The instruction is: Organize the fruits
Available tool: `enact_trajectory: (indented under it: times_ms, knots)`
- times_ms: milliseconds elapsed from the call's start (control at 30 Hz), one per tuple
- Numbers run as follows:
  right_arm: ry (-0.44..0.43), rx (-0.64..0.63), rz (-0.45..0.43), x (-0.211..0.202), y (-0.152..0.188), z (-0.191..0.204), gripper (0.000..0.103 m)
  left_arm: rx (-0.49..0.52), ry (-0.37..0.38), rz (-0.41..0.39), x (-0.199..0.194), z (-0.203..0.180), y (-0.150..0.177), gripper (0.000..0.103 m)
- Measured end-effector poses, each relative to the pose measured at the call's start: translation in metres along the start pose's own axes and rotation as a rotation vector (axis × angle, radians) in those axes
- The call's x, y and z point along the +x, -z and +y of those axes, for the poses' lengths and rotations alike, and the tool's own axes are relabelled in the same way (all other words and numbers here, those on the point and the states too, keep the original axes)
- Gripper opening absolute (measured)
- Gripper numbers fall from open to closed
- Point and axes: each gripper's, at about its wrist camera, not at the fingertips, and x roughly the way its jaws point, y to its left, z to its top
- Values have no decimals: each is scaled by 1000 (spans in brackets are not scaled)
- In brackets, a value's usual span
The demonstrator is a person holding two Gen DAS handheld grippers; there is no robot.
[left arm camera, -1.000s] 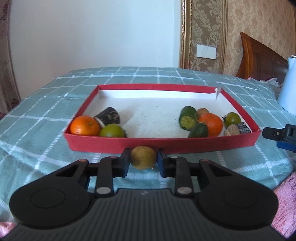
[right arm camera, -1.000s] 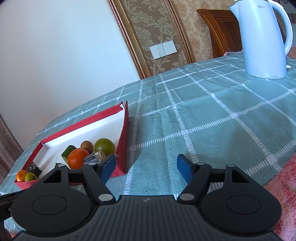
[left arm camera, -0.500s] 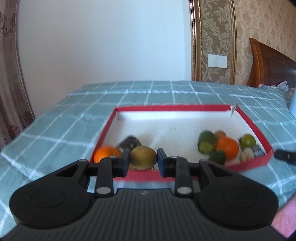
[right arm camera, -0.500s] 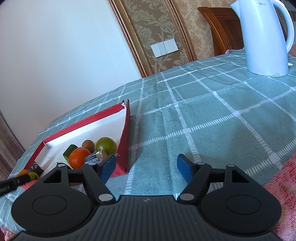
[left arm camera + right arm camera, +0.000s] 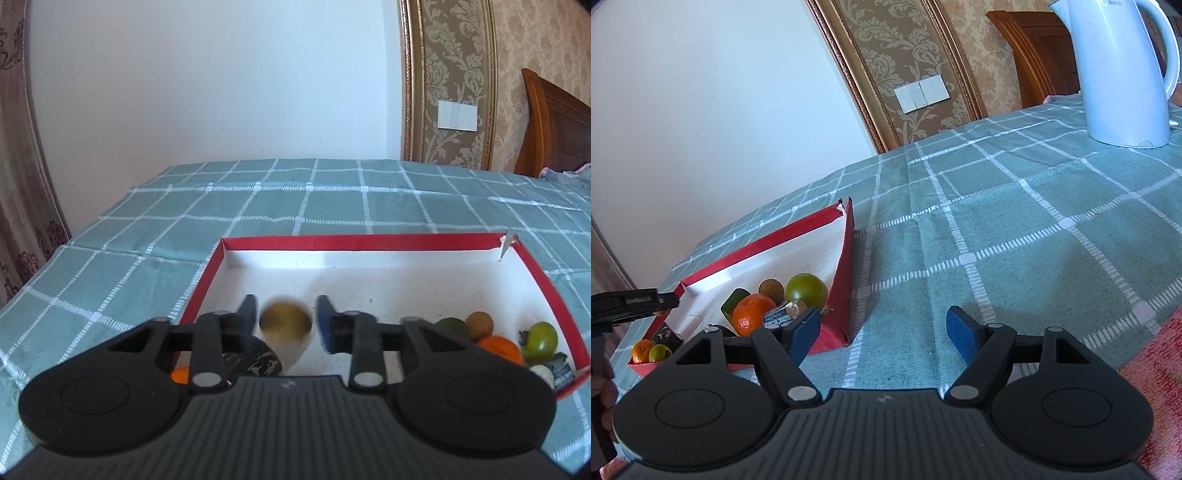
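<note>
A red-walled tray [image 5: 369, 242] with a white floor lies on the checked cloth. My left gripper [image 5: 284, 320] is over its left part with the jaws parted. A blurred yellow-brown fruit [image 5: 285, 320] sits between the fingers with gaps on both sides, free of them. Below it lie a dark wrapped item [image 5: 258, 360] and an orange [image 5: 180, 374]. At the tray's right end are an orange [image 5: 500, 347], a green fruit [image 5: 541, 338] and a brown fruit [image 5: 479, 325]. My right gripper [image 5: 882, 330] is open and empty beside the tray [image 5: 846, 273].
A white kettle [image 5: 1119, 70] stands at the back right of the table. A pink cloth [image 5: 1156, 391] lies at the near right edge. A wall and wooden headboard [image 5: 554, 129] are behind the table. The left gripper also shows in the right wrist view [image 5: 635, 301].
My left gripper has risen and moved over the tray's left part, then opened. The yellow-brown fruit has come free of its fingers. The right gripper has hardly moved.
</note>
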Motion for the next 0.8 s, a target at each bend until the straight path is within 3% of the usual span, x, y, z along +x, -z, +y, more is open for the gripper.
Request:
enact_trajectory:
  times_ms: [33, 100, 300, 533, 700, 800]
  knots:
    - [-1, 0, 1, 0, 0, -1, 76, -6, 9, -4, 1, 1, 0, 56]
    - [0, 0, 1, 0, 0, 0, 76, -18, 23, -29, -2, 3, 2, 85]
    - [-1, 2, 0, 0, 0, 0, 76, -72, 81, -68, -18, 15, 2, 103]
    - [0, 2, -1, 0, 0, -1, 76, -126, 114, -58, -49, 33, 6, 103]
    - [7, 7, -6, 0, 0, -1, 76, -181, 178, -47, -64, 48, 16, 103]
    - [9, 7, -9, -1, 0, -1, 76, -161, 159, -46, -71, 48, 23, 103]
